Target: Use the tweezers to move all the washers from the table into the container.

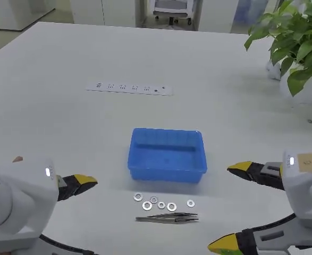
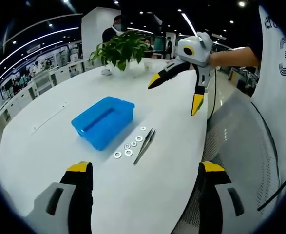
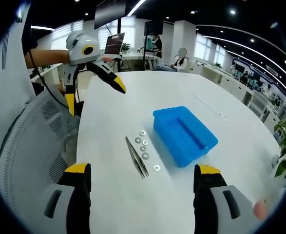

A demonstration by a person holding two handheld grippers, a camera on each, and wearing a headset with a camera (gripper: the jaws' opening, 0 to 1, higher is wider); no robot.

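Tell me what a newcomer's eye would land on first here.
The bright blue container stands out against the white table, with a loose cluster of washers and the tweezers lying just on its near side. The left tongs and right tongs hang open to either side, holding nothing.

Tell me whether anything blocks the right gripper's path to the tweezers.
Nothing visible does. Only bare table lies between the open right gripper and the tweezers; the washers lie beyond them, toward the container.
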